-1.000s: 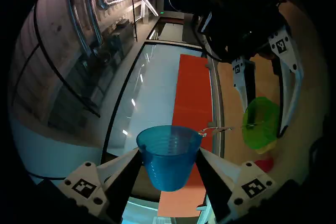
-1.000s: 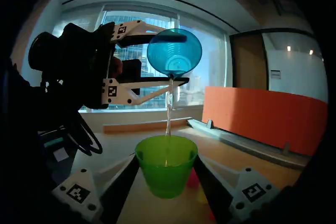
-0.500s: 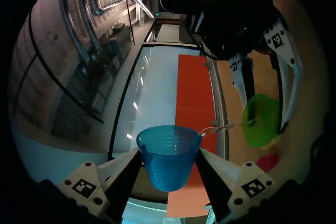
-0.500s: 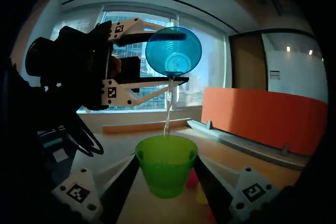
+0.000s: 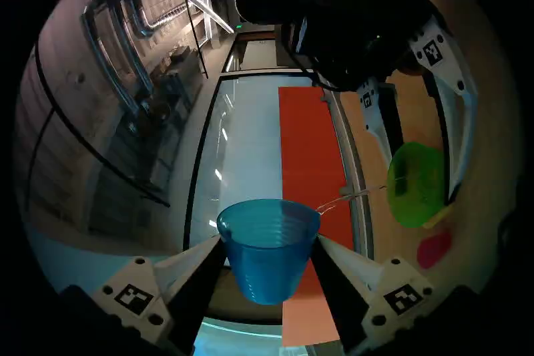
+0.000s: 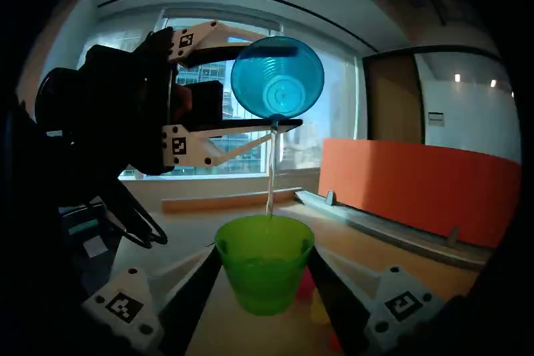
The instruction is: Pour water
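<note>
Water (image 6: 270, 169) falls in a thin stream from the lip of the blue cup (image 6: 277, 79) into the green cup (image 6: 264, 262) just below. The right gripper view shows this fall plainly, with my right gripper (image 6: 264, 252) pinching the green cup upright on both sides. In the left gripper view my left gripper (image 5: 268, 241) pinches the tipped blue cup by its walls, and the stream is a faint line — the green cup is farther off, a red object (image 5: 434, 249) near it on the wooden table (image 5: 490, 155).
</note>
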